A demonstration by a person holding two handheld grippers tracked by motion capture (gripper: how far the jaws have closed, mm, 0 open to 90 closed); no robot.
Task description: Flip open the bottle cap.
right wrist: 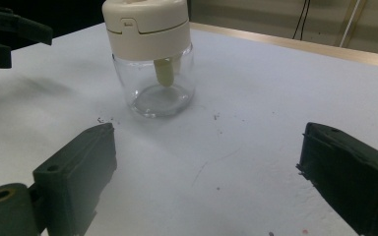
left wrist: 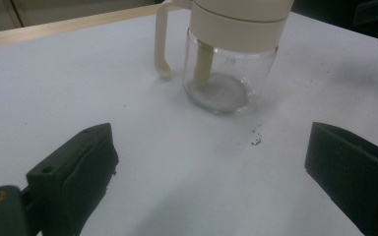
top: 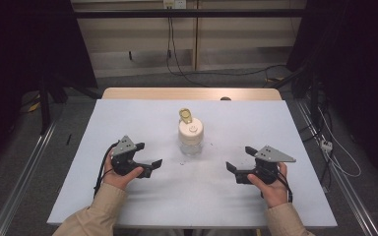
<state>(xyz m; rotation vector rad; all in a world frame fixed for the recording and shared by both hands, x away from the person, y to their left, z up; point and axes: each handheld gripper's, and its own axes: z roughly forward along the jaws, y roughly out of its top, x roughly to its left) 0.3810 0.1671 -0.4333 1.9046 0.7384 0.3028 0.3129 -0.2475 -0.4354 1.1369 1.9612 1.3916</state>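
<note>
The table (top: pixel 128 196) is evenly lit from above while the surroundings are left dark; soft shadows are cast, and the gripper views are slightly blurred

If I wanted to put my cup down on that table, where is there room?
Nearly anywhere: the white table is bare left, right and behind the glass jar. The tight spot is the front middle, where the left gripper and right gripper flank the jar.

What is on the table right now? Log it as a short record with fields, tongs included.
surface: white table
object: glass jar, upright at the table's middle
lid: cream lid on the jar
handle: cream handle beside the glass
jar contents: looks empty
left tongs: open, short of the jar, holding nothing
right tongs: open, short of the jar, holding nothing
</note>
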